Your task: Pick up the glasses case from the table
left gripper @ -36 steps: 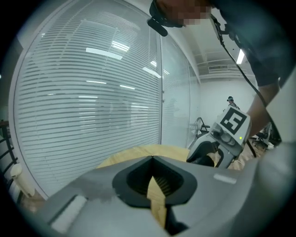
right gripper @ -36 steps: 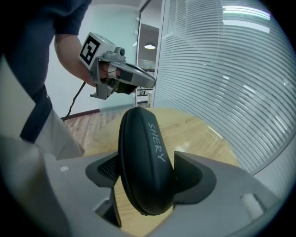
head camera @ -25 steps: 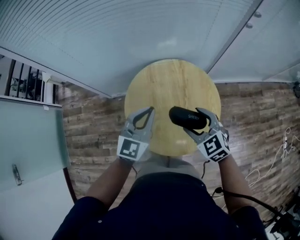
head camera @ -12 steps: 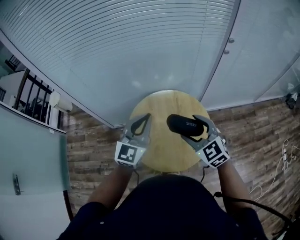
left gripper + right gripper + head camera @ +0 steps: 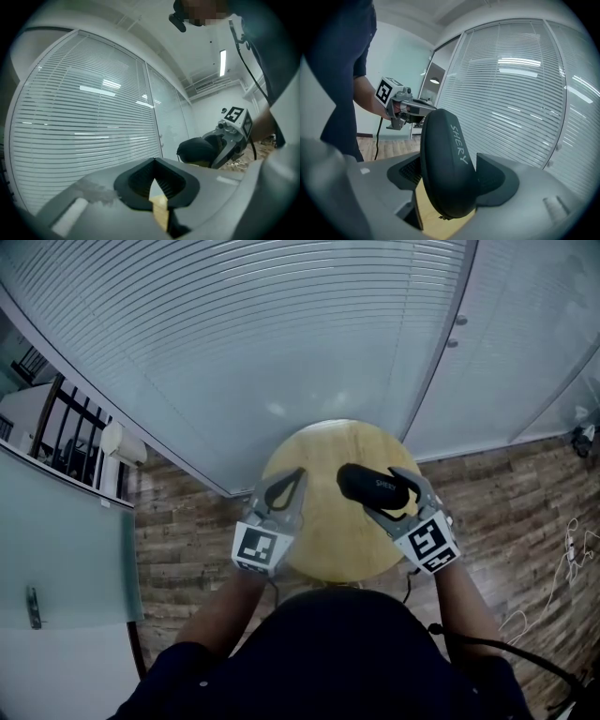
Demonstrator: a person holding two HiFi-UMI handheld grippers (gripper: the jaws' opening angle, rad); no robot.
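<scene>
A black glasses case [image 5: 375, 486] with white lettering hangs above the round wooden table [image 5: 323, 451]. My right gripper [image 5: 387, 495] is shut on it, one finger on each long side. In the right gripper view the case [image 5: 447, 164] stands on end between the pads [image 5: 494, 180], with the table top [image 5: 425, 211] showing below. My left gripper [image 5: 289, 486] hovers over the table's left part, shut and empty, its tips meeting. In the left gripper view, beyond the closed jaws of the left gripper [image 5: 154, 164], the case [image 5: 197, 151] shows in the right gripper [image 5: 227, 140].
A curved glass wall with white blinds [image 5: 281, 324] stands just behind the table. Wood-plank floor [image 5: 506, 502] surrounds it, with white cables [image 5: 553, 568] at the right. A railing [image 5: 56, 427] and a glass panel [image 5: 56, 540] are at the left.
Both grippers have risen, the right one lifting the case off the table top. The table now looks smaller and lower in the head view. Little has moved in the last half second.
</scene>
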